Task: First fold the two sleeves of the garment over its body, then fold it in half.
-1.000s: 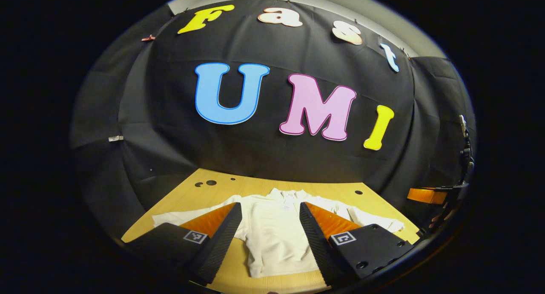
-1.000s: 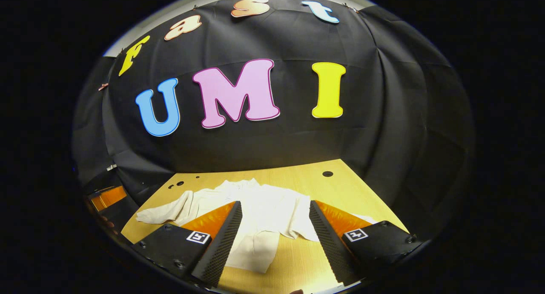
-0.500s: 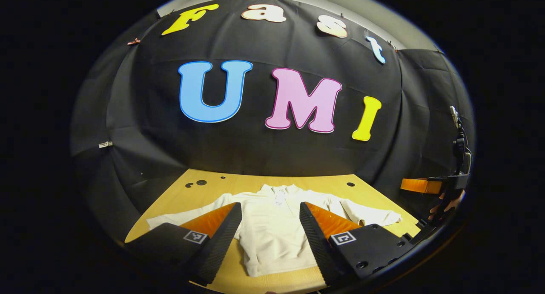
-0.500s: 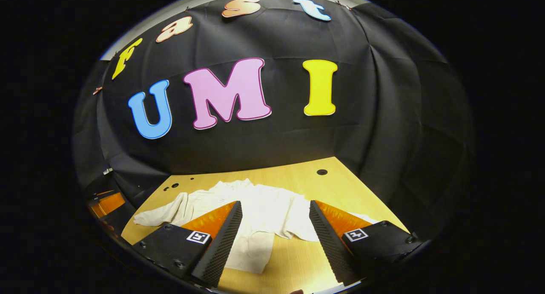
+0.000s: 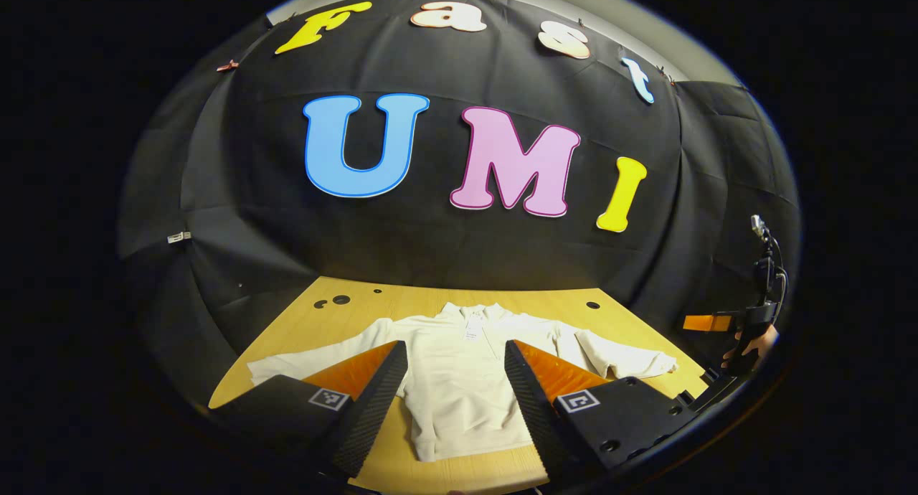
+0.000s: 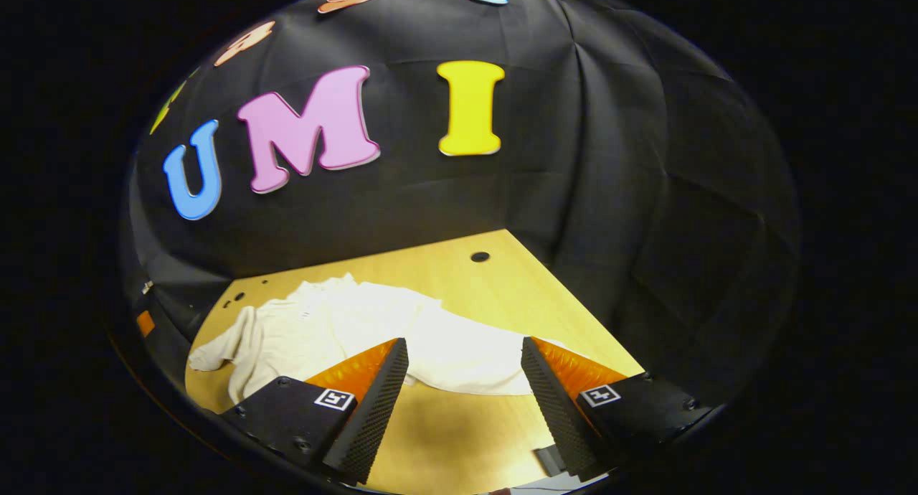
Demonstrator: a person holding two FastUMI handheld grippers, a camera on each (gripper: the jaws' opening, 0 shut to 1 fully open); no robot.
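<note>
A cream long-sleeved garment [image 5: 462, 380] lies flat on the wooden table [image 5: 401, 301], collar toward the back wall and both sleeves spread out to the sides. My left gripper [image 5: 455, 346] hovers open above the garment's body near the front edge, holding nothing. In the right gripper view the garment [image 6: 323, 323] lies to the left, and one sleeve [image 6: 466, 362] stretches across between the fingers. My right gripper [image 6: 464, 342] is open above that sleeve, holding nothing. The left gripper view shows the other gripper [image 5: 717, 323], held by a hand [image 5: 751, 344], at the far right.
The black cloth wall stands close behind the table and wraps both sides. Small round holes [image 5: 341, 299] mark the table's back left, and another hole [image 6: 480, 256] lies near the back right corner. Bare wood [image 6: 459, 437] runs in front of the sleeve.
The right gripper has swung right and come closer to the table, so the sleeve now lies between its fingers. The left gripper has barely moved. Both stay open.
</note>
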